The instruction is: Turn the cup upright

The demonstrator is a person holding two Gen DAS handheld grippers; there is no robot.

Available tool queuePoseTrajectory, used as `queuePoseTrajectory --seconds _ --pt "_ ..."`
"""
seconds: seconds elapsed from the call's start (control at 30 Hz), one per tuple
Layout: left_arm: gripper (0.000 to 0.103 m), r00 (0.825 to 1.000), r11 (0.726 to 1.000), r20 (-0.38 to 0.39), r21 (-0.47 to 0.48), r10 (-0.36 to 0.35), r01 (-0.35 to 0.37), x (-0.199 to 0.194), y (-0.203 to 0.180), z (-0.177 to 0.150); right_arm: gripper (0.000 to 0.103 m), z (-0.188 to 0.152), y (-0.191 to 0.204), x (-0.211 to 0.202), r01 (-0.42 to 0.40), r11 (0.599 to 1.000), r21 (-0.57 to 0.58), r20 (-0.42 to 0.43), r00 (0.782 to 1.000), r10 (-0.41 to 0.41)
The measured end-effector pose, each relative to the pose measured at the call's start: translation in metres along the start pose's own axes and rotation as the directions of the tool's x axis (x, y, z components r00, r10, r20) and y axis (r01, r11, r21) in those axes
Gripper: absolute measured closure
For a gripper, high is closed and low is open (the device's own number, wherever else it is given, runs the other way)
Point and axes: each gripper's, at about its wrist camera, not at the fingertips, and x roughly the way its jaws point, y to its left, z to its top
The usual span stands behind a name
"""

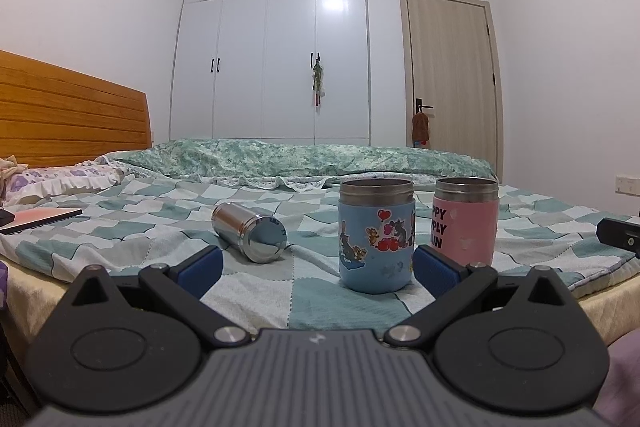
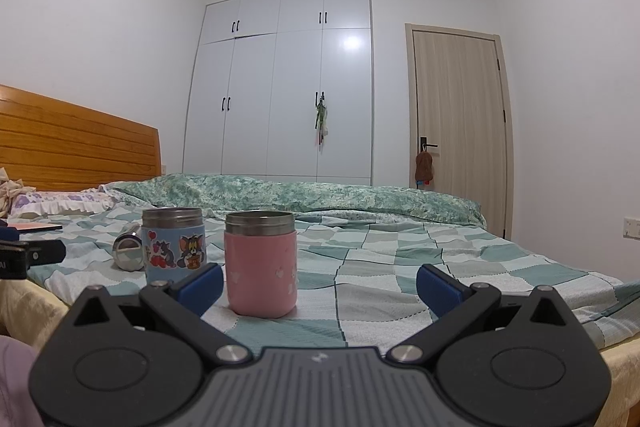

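Observation:
A shiny steel cup point(image 1: 250, 235) lies on its side on the checked bedspread, its base toward me; it also shows in the right wrist view point(image 2: 128, 250), partly hidden behind the blue cup. A blue cartoon cup point(image 1: 376, 235) point(image 2: 174, 243) and a pink cup point(image 1: 466, 221) point(image 2: 261, 263) stand upright, mouths up. My left gripper point(image 1: 318, 269) is open and empty, near the bed's front edge, short of the blue cup. My right gripper point(image 2: 320, 285) is open and empty, its left finger point(image 2: 200, 285) close beside the pink cup.
The bed's near edge point(image 1: 36, 287) runs below the cups. A folded green quilt point(image 1: 304, 157) lies behind them. A pillow point(image 1: 60, 179) and a flat pink book point(image 1: 38, 218) are at the left by the wooden headboard point(image 1: 68, 111). Wardrobe and door stand beyond.

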Motion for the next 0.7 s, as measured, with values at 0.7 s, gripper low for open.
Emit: queuePoseTrajectory --seconds 0.7 --pt "0.000 1.000 1.000 0.010 0.007 0.006 -0.006 -0.0034 -0.0016 -0.0004 0.000 -0.0003 0.0006 -0.0004 0.000 1.000 -0.002 0.001 1.000 0.000"
